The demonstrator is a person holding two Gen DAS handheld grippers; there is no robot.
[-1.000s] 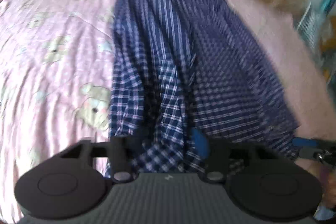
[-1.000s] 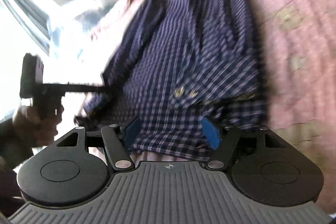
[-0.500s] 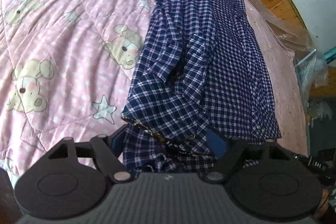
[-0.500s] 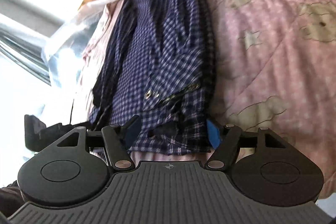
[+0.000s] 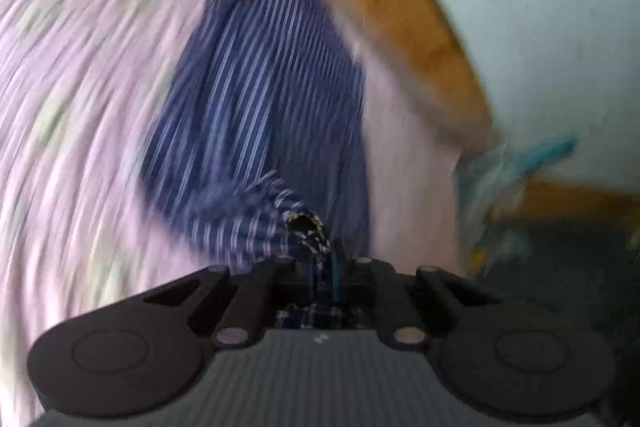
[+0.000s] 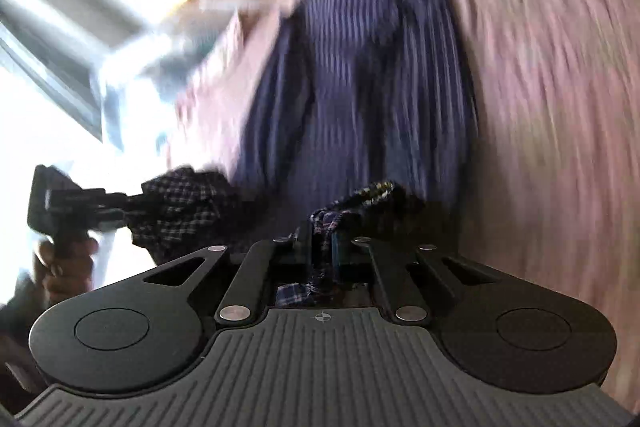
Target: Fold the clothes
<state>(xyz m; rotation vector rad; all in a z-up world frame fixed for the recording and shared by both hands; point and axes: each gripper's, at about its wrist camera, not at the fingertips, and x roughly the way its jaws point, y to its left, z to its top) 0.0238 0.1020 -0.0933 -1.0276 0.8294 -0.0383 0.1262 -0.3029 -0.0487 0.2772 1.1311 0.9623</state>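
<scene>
A navy checked shirt [image 5: 260, 115] lies lengthwise on a pink quilt [image 5: 80, 87]; both views are blurred by motion. My left gripper [image 5: 322, 267] is shut on the shirt's near hem, with cloth bunched between its fingers. My right gripper [image 6: 322, 247] is shut on another part of the same hem of the shirt [image 6: 360, 87]. In the right wrist view the left gripper [image 6: 132, 201] shows at the left, held by a hand, with checked cloth bunched at its tip.
The quilt [image 6: 560, 107] covers the bed. A wooden board [image 5: 400, 7] runs along the bed's far side below a pale wall. A bright window [image 6: 48, 47] is at the left of the right wrist view. Clear plastic and clutter [image 5: 500, 179] lie beyond the bed's right end.
Both grippers have closed on the shirt's near hem; half a second ago their fingers stood open around it. Both are now moving fast with the cloth, and the hem is lifted.
</scene>
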